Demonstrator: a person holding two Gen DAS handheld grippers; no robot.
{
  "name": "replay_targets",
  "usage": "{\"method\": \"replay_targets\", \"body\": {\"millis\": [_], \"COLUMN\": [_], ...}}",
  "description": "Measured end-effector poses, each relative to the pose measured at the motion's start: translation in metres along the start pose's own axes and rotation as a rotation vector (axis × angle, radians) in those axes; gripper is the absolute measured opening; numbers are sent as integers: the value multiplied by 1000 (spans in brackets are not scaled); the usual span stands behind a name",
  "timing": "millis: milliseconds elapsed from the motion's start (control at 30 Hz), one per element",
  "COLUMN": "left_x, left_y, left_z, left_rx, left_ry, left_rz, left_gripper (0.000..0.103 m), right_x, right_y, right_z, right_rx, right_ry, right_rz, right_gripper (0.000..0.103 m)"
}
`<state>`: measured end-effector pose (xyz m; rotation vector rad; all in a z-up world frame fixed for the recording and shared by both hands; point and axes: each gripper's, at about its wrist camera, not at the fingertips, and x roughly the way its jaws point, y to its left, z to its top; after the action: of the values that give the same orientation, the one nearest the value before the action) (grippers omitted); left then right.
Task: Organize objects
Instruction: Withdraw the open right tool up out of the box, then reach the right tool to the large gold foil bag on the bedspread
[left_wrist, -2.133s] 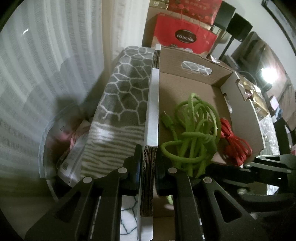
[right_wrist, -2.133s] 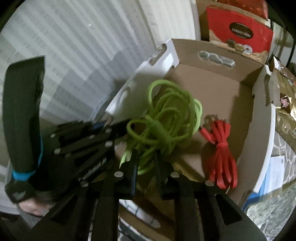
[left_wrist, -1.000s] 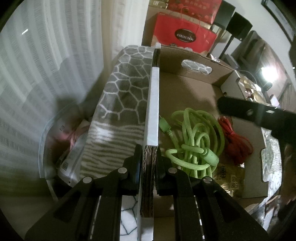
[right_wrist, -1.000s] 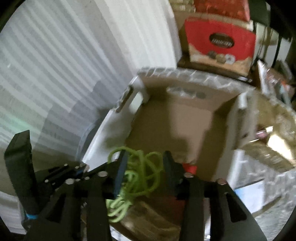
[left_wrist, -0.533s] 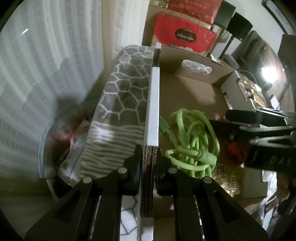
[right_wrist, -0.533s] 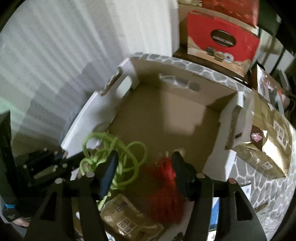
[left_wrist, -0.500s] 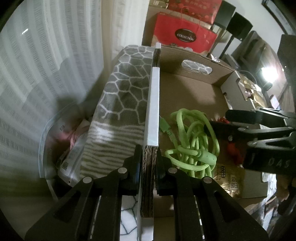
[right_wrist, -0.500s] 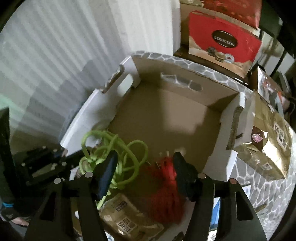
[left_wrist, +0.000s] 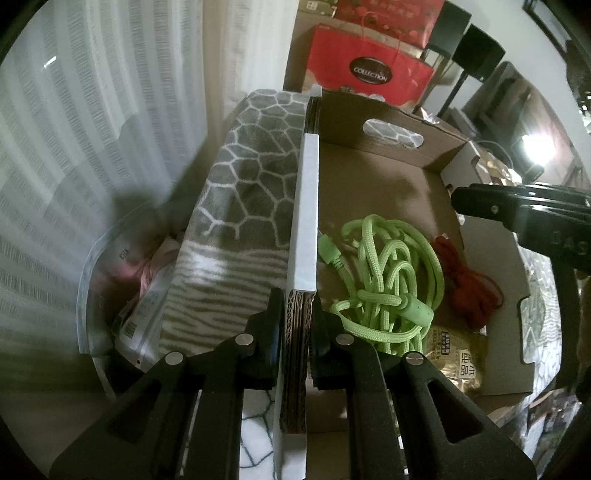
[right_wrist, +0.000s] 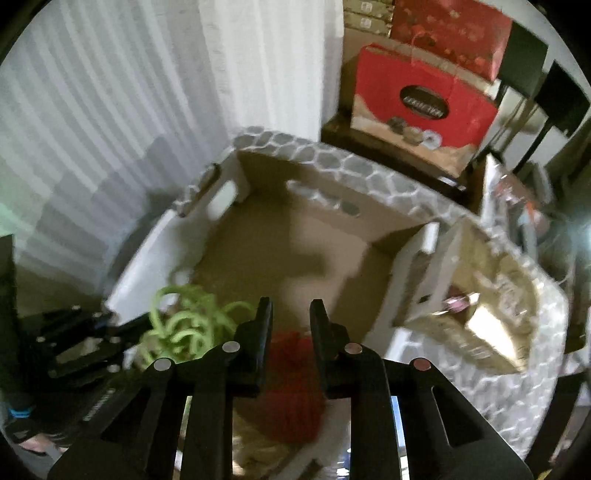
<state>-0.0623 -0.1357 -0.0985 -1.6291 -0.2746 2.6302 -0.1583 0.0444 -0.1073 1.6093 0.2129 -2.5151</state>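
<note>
An open cardboard box (left_wrist: 373, 184) holds a coiled green cable (left_wrist: 388, 280), a bundled red cable (left_wrist: 469, 291) and a gold packet (left_wrist: 456, 362). My left gripper (left_wrist: 297, 299) is shut on the box's near side wall (left_wrist: 308, 206). My right gripper (right_wrist: 291, 314) hovers above the box and its jaws are closing with a narrow gap. No thing is pressed between them. The red cable (right_wrist: 291, 373) lies on the box floor below it, with the green cable (right_wrist: 188, 325) to its left. The right wrist view is blurred.
A grey patterned blanket (left_wrist: 251, 192) lies under and left of the box. A clear bag of packets (left_wrist: 122, 288) sits at the left by the white curtain (left_wrist: 92, 129). A red gift bag (left_wrist: 369, 70) stands behind. A gold bag (right_wrist: 480, 314) rests to the right of the box.
My right gripper let the green cable lie in the box, shifted right over the red cable, lifted and narrowed its jaws. The left gripper stayed clamped on the box wall.
</note>
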Motion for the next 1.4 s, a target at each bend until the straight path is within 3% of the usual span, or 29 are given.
{"method": "replay_targets", "body": {"millis": [133, 233, 400, 567, 667, 900, 1300, 1400], "left_x": [0, 0, 1, 1, 1, 1, 1, 1], "left_y": [1, 1, 1, 1, 1, 1, 1, 0], "left_z": [0, 1, 1, 1, 1, 1, 4, 4], "left_rx": [-3, -2, -3, -3, -3, -1, 1, 3], "left_ry": [1, 2, 2, 2, 2, 3, 5, 5], "left_rz": [-2, -1, -3, -3, -3, -3, 2, 6], "left_gripper": [11, 11, 11, 11, 11, 11, 11, 11], "right_x": [17, 30, 36, 25, 19, -28, -76, -84], "right_y": [9, 13, 20, 27, 28, 1, -87, -112], "right_z": [1, -2, -14, -22, -24, -25, -46, -52], "right_rx": [-86, -123, -160, -150, -140, -46, 144, 211], "right_ry": [37, 67, 95, 108, 85, -8, -74, -91], "right_rz": [-110, -144, -126, 21, 20, 92, 31, 10], "right_gripper": [20, 19, 17, 16, 17, 26, 43, 52]}}
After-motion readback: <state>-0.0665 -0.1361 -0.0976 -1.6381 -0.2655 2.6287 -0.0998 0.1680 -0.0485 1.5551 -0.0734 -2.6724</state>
